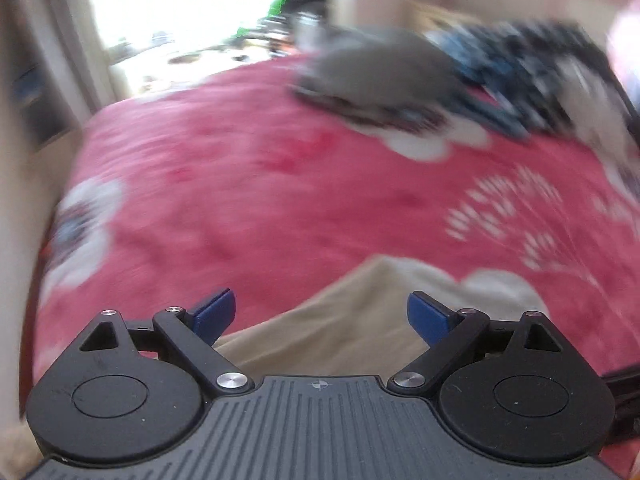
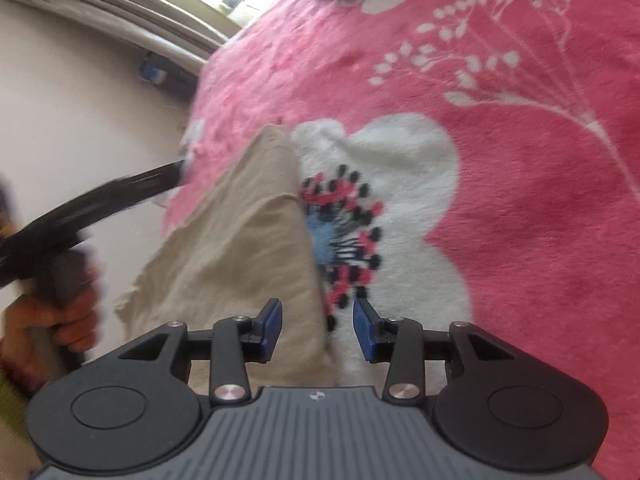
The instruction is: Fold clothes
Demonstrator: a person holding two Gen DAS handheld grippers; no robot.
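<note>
Beige cloth [image 2: 240,248] is lying limp on the blanket [image 2: 520,200]. I'm holding both tongs, left [image 1: 321,317] and right [image 2: 317,330], released, and I'm judging its edge the best grip.

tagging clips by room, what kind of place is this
Most likely a bedroom: a pink floral blanket covers what looks like a bed, a beige garment lies on it, more clothes are piled at the far side, and a bright window sits behind.

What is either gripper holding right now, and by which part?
Nothing. The left gripper and right gripper are both open, hovering over the beige cloth garment lying on the pink floral fleece blanket, without pinching it.
</note>
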